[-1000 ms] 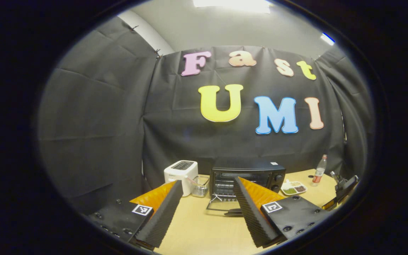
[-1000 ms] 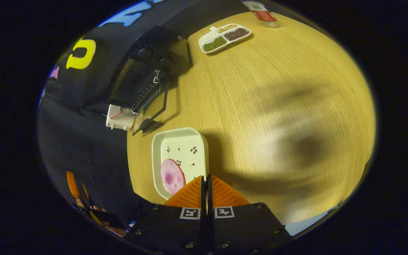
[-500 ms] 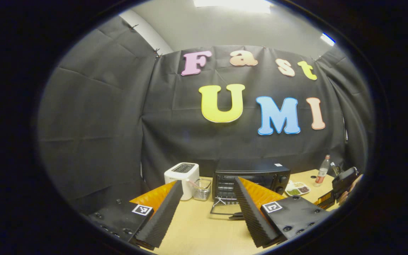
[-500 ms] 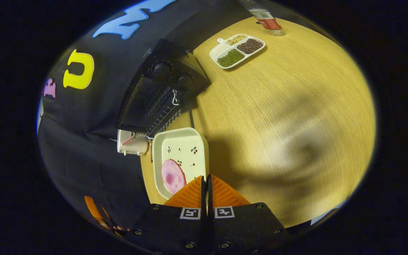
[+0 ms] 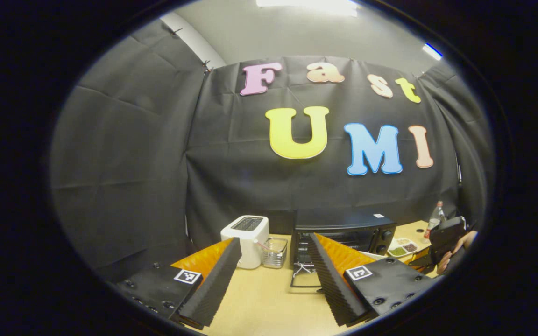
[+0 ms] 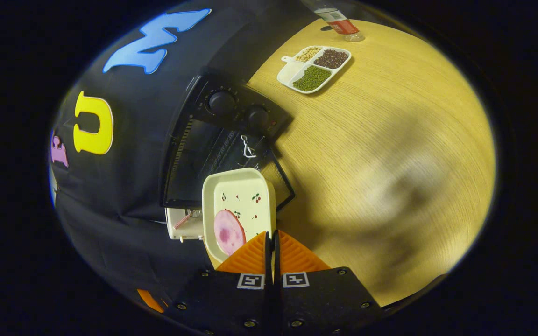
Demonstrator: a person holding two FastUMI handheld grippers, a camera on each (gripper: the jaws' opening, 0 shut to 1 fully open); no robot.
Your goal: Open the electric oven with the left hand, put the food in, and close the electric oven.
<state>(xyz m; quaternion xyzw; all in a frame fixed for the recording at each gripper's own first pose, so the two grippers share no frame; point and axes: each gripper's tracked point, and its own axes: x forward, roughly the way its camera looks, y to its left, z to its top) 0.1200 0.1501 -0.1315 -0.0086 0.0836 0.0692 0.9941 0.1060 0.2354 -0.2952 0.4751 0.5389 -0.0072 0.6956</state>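
1. Taking the oven [image 6: 213, 140] as our landmark: in the right gripper view it sits on the wooden table [image 6: 381, 140] with its glass door [image 6: 269, 172] dropped open and flat in front of it.
2. The right gripper [image 6: 271, 240] has its fingers pressed together on the near rim of the white dish [image 6: 245, 196], clamping it.
3. That dish hangs just above the open door, right at the oven's mouth, with a pink slice of ham [image 6: 228, 232] lying at its near end.
4. The left gripper [image 5: 273, 261] hovers in front of the oven [image 5: 343, 231] with fingers spread wide, nothing between them.
5. Beside the oven on one side stands a white toaster [image 5: 246, 240]; on the other, a divided tray of beans [image 6: 315, 67] and a bottle [image 6: 339, 23].
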